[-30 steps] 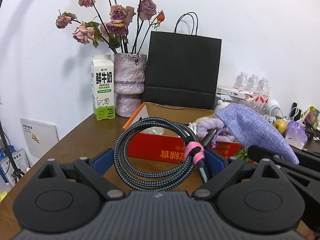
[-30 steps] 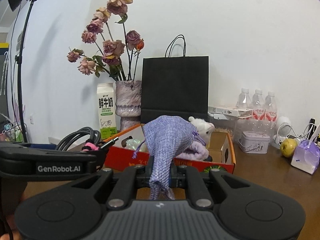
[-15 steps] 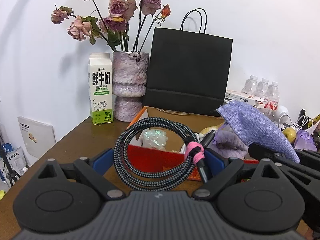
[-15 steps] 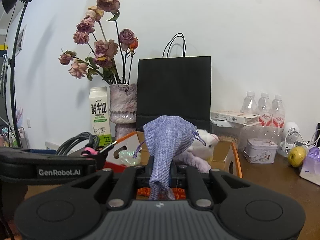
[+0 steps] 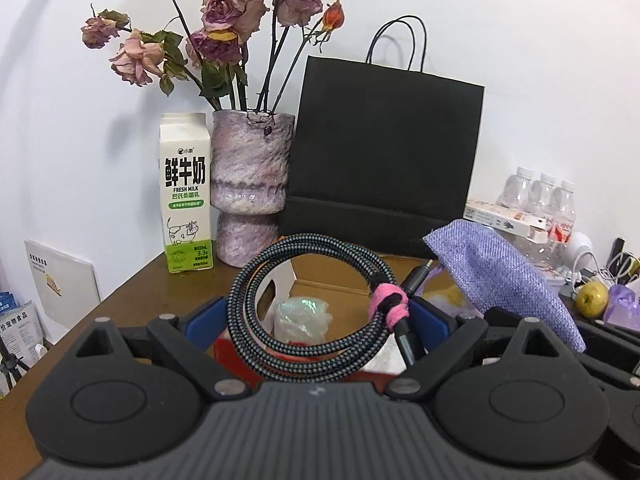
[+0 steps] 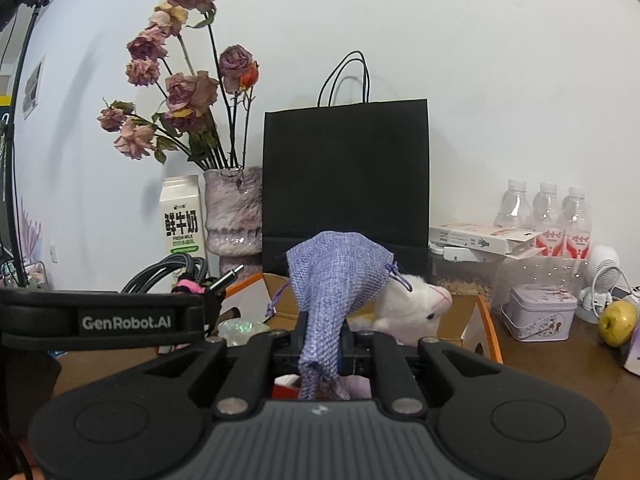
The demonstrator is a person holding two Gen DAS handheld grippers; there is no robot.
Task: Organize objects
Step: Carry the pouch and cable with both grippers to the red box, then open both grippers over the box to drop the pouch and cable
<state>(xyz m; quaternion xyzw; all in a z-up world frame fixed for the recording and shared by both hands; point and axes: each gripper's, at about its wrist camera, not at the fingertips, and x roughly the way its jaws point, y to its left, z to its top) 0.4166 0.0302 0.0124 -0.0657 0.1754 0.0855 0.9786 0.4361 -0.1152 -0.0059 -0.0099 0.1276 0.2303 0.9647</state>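
Observation:
My left gripper (image 5: 318, 312) is shut on a coiled braided cable (image 5: 280, 320) bound with a pink strap (image 5: 388, 302), held upright above the open cardboard box (image 5: 340, 290). My right gripper (image 6: 322, 338) is shut on a purple woven drawstring pouch (image 6: 336, 276), which also shows in the left wrist view (image 5: 504, 276). Both hover over the box (image 6: 476, 316), which holds a white plush toy (image 6: 412, 306) and a shiny plastic wrap (image 5: 300, 316). The left gripper and cable (image 6: 176, 270) show at the left of the right wrist view.
Behind the box stand a black paper bag (image 5: 384, 152), a pink vase of dried roses (image 5: 250, 184) and a milk carton (image 5: 186, 192). At right are water bottles (image 6: 548, 216), a small tin (image 6: 540, 312), a green apple (image 6: 618, 322) and a flat box (image 6: 480, 238).
Both grippers have moved forward and up over the box, so the box's inside now shows below them. Each keeps its hold on the cable and the pouch.

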